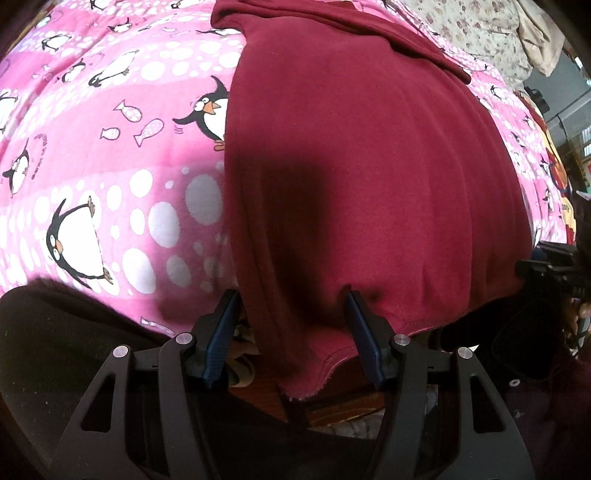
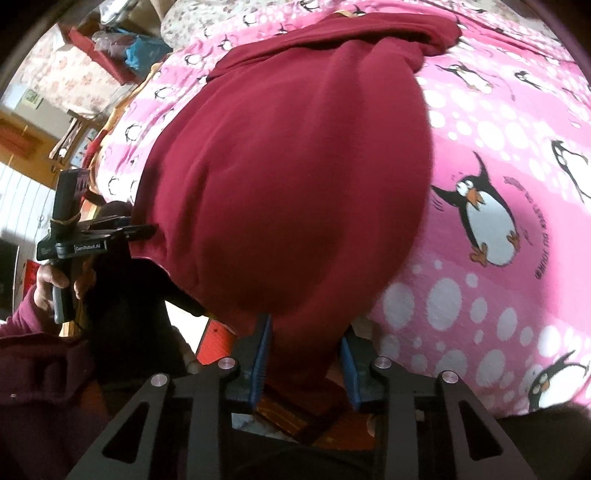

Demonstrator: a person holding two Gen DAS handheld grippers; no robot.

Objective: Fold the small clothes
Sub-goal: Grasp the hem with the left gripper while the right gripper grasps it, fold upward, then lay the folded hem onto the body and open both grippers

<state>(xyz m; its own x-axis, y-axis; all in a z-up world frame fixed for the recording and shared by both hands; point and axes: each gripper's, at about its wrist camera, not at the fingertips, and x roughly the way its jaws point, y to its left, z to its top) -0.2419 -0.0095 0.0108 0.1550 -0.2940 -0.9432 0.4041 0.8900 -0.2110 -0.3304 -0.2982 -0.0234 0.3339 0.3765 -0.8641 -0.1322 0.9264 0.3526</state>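
A dark red garment (image 1: 362,166) lies spread on a pink penguin-print blanket (image 1: 92,166), its near hem hanging over the bed's near edge. My left gripper (image 1: 291,306) is open, its blue pads astride the hem's left part, the cloth between them. In the right wrist view the same garment (image 2: 288,177) fills the middle. My right gripper (image 2: 304,332) is open around the hem's right corner, which hangs between the pads. The left gripper (image 2: 110,232), held in a hand, shows at the garment's left edge. The right gripper (image 1: 546,266) shows at the far right of the left wrist view.
The blanket (image 2: 498,147) covers the bed on both sides of the garment. A floral cloth (image 1: 480,29) lies at the far end. Red boxes and bags (image 2: 110,48) stand beyond the bed. A wooden surface (image 2: 295,413) shows below the bed's edge.
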